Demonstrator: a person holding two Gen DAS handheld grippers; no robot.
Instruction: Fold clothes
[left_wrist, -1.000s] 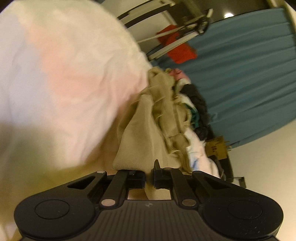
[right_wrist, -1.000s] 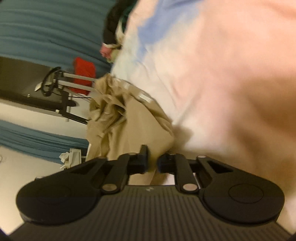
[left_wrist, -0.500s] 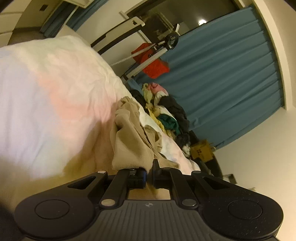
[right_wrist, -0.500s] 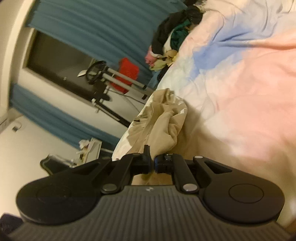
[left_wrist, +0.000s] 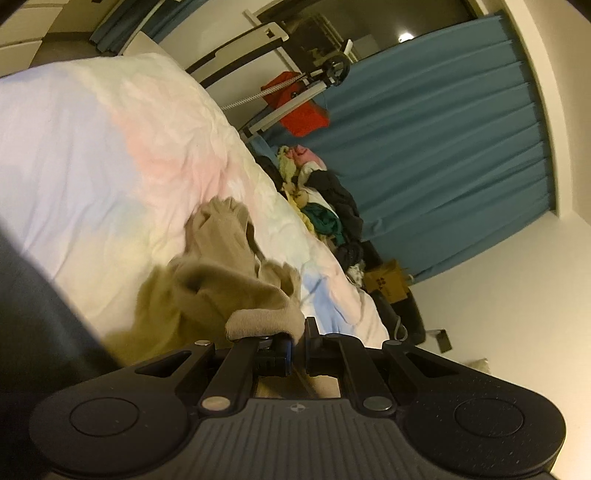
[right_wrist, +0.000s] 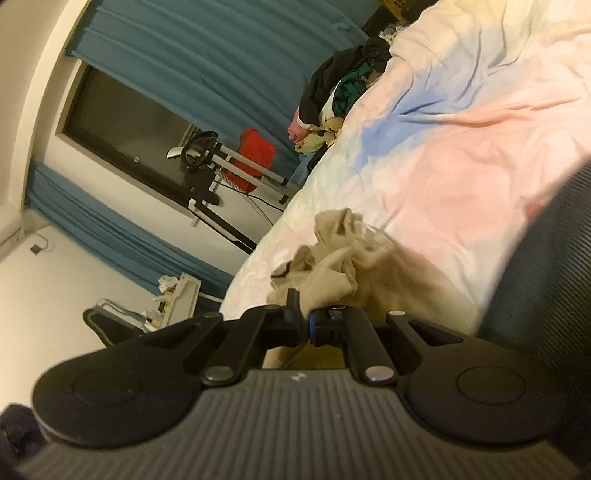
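Observation:
A beige garment (left_wrist: 229, 273) hangs bunched from both grippers over the pastel bedspread (left_wrist: 92, 147). My left gripper (left_wrist: 300, 338) is shut on its ribbed hem, which folds over the left finger. In the right wrist view the same garment (right_wrist: 340, 273) trails from my right gripper (right_wrist: 303, 323), which is shut on another edge of it. The far end of the garment still rests crumpled on the bedspread (right_wrist: 461, 147).
A pile of mixed clothes (left_wrist: 321, 206) lies at the bed's far end, also in the right wrist view (right_wrist: 340, 96). Teal curtains (left_wrist: 443, 147), a red cloth on a metal rack (left_wrist: 303, 110) and a cardboard box (left_wrist: 386, 282) stand behind.
Both grippers have pulled back and up from the bed with the beige garment, which now stretches out and hangs lower in view. More of the room shows.

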